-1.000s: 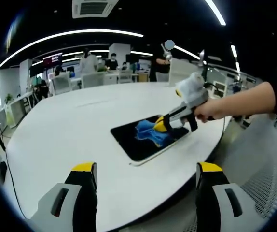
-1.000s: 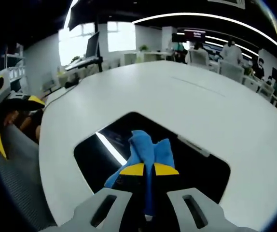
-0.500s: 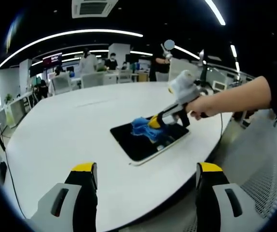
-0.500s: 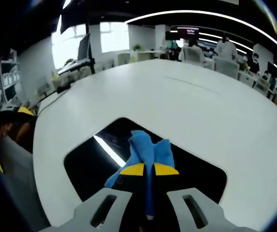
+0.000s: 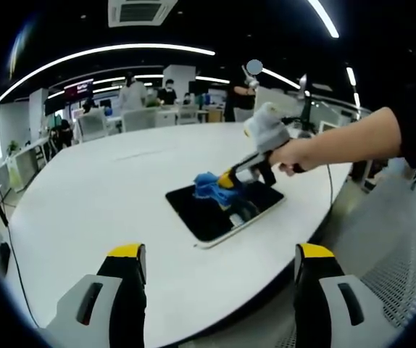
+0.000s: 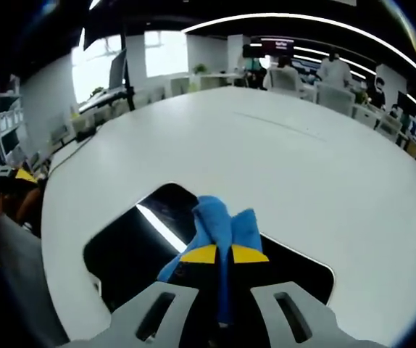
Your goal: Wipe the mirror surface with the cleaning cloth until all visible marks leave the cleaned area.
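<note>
While the right gripper (image 6: 223, 255) pinches the blue cleaning cloth (image 6: 219, 226) between its pressed-together jaws, the cloth lies bunched on the dark mirror (image 6: 128, 243), which sits flat on the white table (image 6: 280, 159). In the right gripper view the cloth sits at about 6 o'clock; in the left gripper view it lies just past centre toward 3 o'clock. The left gripper (image 5: 221, 262) hangs spread and empty off the table's near edge, well apart. The step in hand looks like a wiping pass. To do it well — keep the cloth flat to the glass, stroke in overlapping lanes, stay inside the mirror's rim. Marks too faint to judge.
</note>
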Available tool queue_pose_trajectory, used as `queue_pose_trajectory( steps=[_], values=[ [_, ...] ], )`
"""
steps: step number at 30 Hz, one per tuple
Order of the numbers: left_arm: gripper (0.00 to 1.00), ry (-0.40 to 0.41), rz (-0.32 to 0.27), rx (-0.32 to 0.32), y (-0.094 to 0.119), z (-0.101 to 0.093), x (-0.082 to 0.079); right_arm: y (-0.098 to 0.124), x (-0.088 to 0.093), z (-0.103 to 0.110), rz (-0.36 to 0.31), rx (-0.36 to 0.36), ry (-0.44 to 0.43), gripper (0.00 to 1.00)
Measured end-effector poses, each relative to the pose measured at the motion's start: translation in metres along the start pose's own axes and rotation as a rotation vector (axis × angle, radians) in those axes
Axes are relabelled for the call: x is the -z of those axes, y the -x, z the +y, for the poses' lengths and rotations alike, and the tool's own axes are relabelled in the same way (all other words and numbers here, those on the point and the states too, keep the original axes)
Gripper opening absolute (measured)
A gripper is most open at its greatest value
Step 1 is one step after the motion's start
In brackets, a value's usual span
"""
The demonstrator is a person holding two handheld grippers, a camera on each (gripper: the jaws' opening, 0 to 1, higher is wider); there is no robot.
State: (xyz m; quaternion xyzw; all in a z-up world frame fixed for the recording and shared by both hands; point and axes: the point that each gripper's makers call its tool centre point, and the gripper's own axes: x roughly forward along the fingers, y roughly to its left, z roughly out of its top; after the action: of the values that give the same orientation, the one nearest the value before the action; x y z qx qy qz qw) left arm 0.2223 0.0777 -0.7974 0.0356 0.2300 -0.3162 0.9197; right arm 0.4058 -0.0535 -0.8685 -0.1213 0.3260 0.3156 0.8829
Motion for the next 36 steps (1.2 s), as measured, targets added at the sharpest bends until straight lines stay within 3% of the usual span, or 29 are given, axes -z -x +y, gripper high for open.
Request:
queue_pose_trajectory(
  steps=[16,36],
  values=[
    [0.84,0.000,0.012,0.004,0.000,0.000,0.002,-0.010,-0.008,-0.011,0.042,0.036,-0.006,0.00],
    [0.84,0.001,0.015,0.007,0.000,-0.001,0.002,-0.015,-0.008,-0.021,0.044,0.050,-0.059,0.00]
  ],
)
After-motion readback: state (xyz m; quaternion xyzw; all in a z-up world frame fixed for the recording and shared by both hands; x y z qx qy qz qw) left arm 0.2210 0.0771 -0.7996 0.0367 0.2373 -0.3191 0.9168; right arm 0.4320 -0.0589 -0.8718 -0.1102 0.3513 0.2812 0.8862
